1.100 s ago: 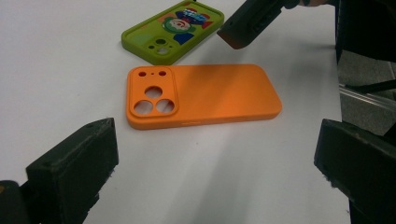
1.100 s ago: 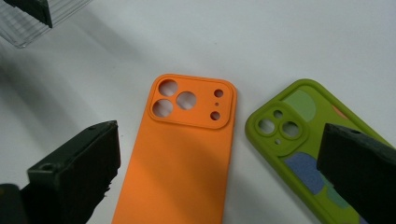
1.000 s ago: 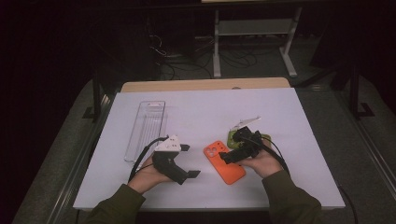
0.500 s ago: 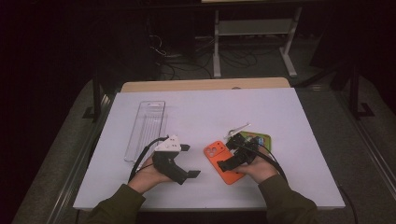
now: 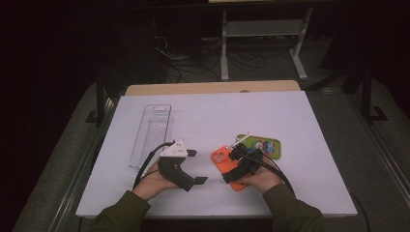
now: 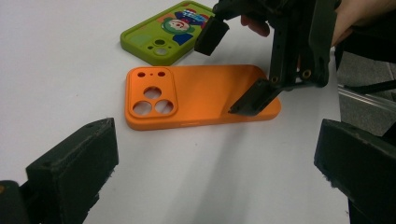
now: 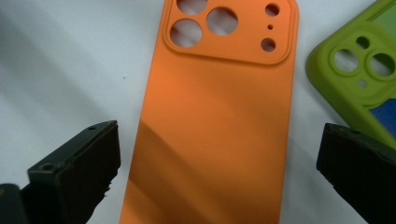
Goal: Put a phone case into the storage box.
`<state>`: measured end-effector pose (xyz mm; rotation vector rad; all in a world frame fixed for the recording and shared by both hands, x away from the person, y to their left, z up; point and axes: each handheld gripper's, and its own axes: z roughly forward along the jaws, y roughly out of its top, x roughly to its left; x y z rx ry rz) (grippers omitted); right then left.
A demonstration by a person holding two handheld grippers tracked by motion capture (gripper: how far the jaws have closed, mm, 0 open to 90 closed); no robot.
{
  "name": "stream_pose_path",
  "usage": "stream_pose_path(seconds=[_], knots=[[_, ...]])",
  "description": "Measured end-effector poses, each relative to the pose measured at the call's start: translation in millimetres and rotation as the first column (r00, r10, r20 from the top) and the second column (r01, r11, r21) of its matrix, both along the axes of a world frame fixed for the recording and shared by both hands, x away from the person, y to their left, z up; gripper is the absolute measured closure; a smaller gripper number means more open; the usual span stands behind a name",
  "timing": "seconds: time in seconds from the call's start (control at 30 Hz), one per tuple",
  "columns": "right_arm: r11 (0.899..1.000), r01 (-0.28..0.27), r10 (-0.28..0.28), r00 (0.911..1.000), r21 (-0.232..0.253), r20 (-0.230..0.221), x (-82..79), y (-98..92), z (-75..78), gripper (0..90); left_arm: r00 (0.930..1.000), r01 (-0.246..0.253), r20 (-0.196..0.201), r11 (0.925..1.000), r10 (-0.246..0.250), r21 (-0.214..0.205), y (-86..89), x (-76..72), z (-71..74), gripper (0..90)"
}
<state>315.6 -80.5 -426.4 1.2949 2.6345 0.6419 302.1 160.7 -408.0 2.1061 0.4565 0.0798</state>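
While it lies flat at the table's five o'clock, orange phone case (image 7: pixel 215 130): likely light, flexible, slick; best gripped across long edges. Right gripper (image 5: pixel 240 166) above it, jaws wide, empty. Green case (image 5: pixel 261 145) at its two o'clock. Left gripper (image 5: pixel 189 166) at nine o'clock, wide, empty.

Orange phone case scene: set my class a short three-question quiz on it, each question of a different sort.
1. True or false: the right gripper has its fingers shut on the orange phone case.
2. Which thing lies nearest the orange phone case? A) the clear plastic tray B) the green phone case C) the wooden board
3. Fill in: the orange case lies flat on the white ____.

Key: 1 false, the fingers are open and straddle it from above; 2 B; 3 table top.
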Motion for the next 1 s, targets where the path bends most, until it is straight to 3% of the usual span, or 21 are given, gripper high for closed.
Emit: stream_pose_path(seconds=[0.4, 1.0], knots=[[0.999, 0.014, -0.015, 0.9998, -0.048, -0.011, -1.0, 7.5, -9.1, 3.3, 1.0, -0.002, -0.001, 1.0, 0.002, 0.003, -0.4, 0.0, -0.6, 0.0], [0.998, 0.047, -0.047, 0.9989, -0.04, 0.008, -6.1, 7.7, -10.2, 9.3, 1.0, -0.003, 0.0, 1.0, 0.003, 0.007, -1.1, -0.1, -1.3, 0.0]])
